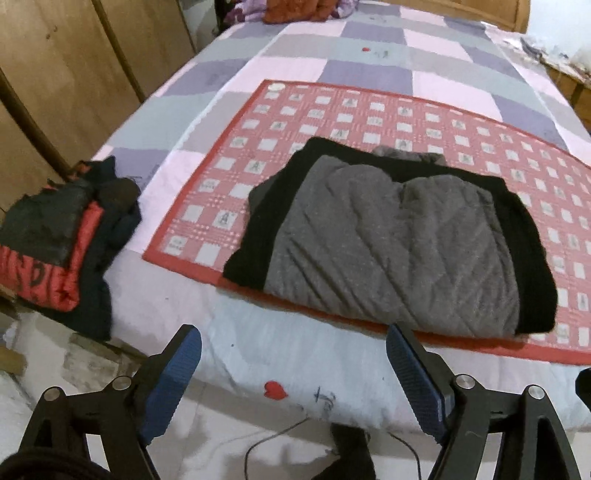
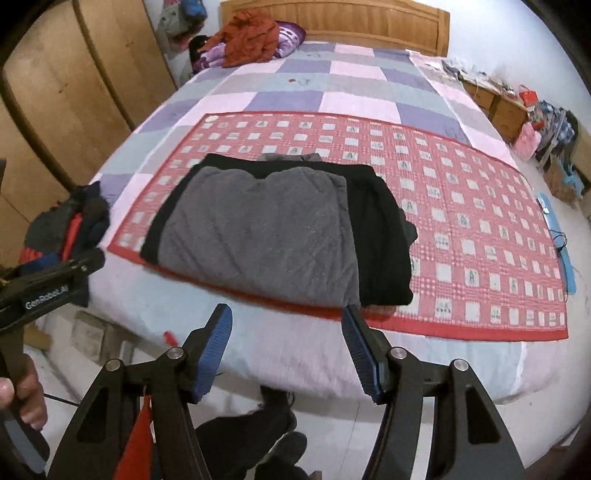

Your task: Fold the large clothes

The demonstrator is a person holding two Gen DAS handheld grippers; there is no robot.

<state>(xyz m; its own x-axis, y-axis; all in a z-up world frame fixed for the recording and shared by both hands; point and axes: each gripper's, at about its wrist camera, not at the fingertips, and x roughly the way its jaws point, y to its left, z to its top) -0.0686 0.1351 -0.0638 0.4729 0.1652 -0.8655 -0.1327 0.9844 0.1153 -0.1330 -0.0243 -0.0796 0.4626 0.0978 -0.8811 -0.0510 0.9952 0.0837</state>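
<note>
A folded grey quilted garment with black edges [image 1: 391, 240] [image 2: 266, 236] lies on a red checked mat [image 1: 354, 122] [image 2: 480, 229] near the bed's front edge. My left gripper [image 1: 295, 354] hangs open in front of the bed's edge, short of the garment, with nothing between its blue pads [image 1: 173, 384]. My right gripper [image 2: 288, 332] is also open and empty, its right pad [image 2: 360, 350] just before the garment's near corner. The left gripper [image 2: 48, 280] shows at the left of the right wrist view, held by a hand [image 2: 22, 391].
A pile of black and red clothes [image 1: 62, 243] [image 2: 70, 229] sits at the bed's left edge. Orange and purple clothes [image 2: 251, 37] lie by the wooden headboard [image 2: 332, 18]. A wooden wardrobe [image 1: 55, 74] stands left; cluttered furniture [image 2: 535, 118] right. A cable [image 1: 280, 435] and a shoe [image 2: 273, 417] lie on the floor below.
</note>
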